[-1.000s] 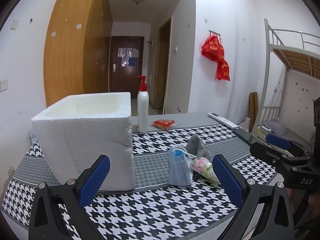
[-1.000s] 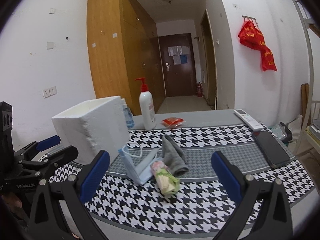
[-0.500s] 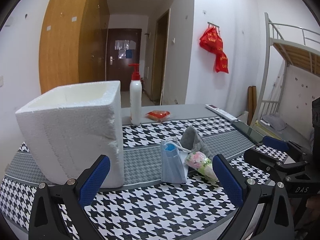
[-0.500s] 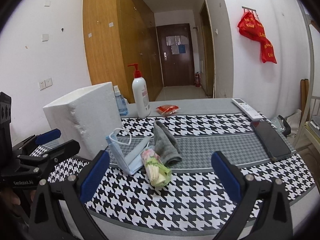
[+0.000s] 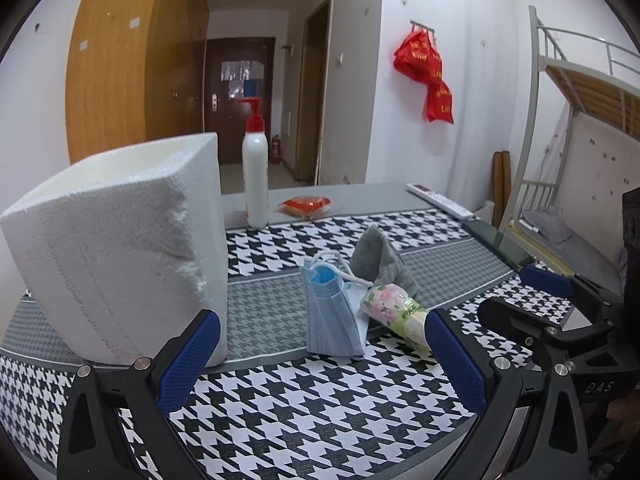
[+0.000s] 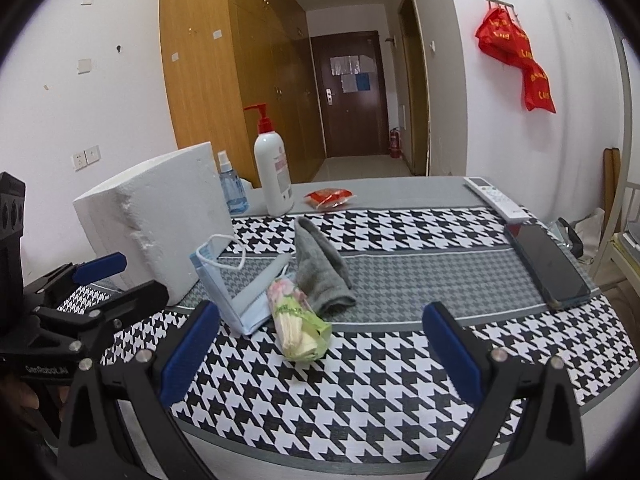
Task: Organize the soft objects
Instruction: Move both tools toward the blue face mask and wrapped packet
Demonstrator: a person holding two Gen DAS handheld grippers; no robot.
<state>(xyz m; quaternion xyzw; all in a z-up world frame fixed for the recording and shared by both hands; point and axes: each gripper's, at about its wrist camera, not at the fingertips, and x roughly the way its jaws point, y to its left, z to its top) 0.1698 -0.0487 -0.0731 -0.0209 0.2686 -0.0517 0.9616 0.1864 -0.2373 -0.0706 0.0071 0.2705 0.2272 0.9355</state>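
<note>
Three soft items lie together mid-table: a blue face mask (image 5: 334, 312) (image 6: 224, 280), a grey cloth (image 5: 378, 258) (image 6: 322, 272) and a flowered tissue pack (image 5: 394, 312) (image 6: 298, 326). A white foam box (image 5: 120, 248) (image 6: 160, 220) stands to their left. My left gripper (image 5: 320, 356) is open, low over the near table edge, short of the mask. My right gripper (image 6: 320, 348) is open too, with the tissue pack just beyond its fingers. Each gripper shows in the other's view, the right gripper (image 5: 532, 300) at the side and the left gripper (image 6: 120, 276) by the box.
A red-pump lotion bottle (image 6: 272, 176), a blue spray bottle (image 6: 230, 184) and a red snack packet (image 6: 330, 197) stand at the back of the houndstooth table (image 6: 400, 364). A remote (image 6: 494, 200) and a dark phone (image 6: 550, 268) lie at right. A bunk bed frame (image 5: 576, 92) stands beyond.
Both grippers have come lower and closer to the table, so the box and the soft items look larger. Nothing on the table has moved, and both grippers stay open.
</note>
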